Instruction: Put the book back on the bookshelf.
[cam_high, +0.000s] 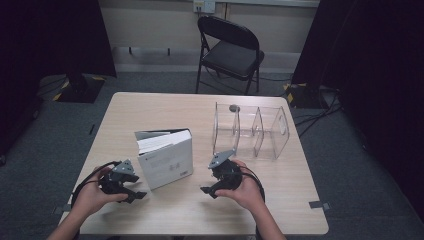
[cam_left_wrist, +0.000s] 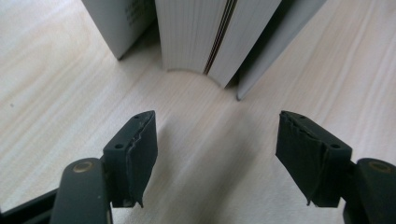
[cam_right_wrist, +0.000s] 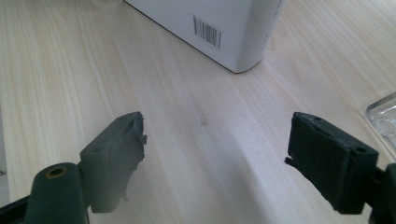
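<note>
Nearest the high camera, two hands come in from the bottom edge, each holding a black two-jaw gripper low over the pale wooden worktop (cam_high: 150, 107). On the left, the left gripper (cam_high: 131, 188) points toward the white hardcover book (cam_high: 165, 157) that stands upright on its edge near the middle of the worktop, covers slightly fanned. Its jaws stand wide apart with nothing between them; in the left gripper view the book's page block (cam_left_wrist: 210, 35) and grey covers rise just ahead of the black pads (cam_left_wrist: 135, 149), apart from them, with bare wood in the gap.

Right of the book, the right gripper (cam_high: 212, 186) also has its jaws spread wide and empty. In the right gripper view a lower corner of the book, with a barcode (cam_right_wrist: 206, 31) on its white cover, stands ahead of the pads, not touching them.

Behind the right hand (cam_high: 245, 187), a clear plastic rack with upright dividers (cam_high: 250, 130) sits on the far right part of the worktop, well apart from the book. Its glassy corner shows at the right edge of the right gripper view. Beyond the worktop, a black folding chair (cam_high: 230, 50) stands on grey carpet.
</note>
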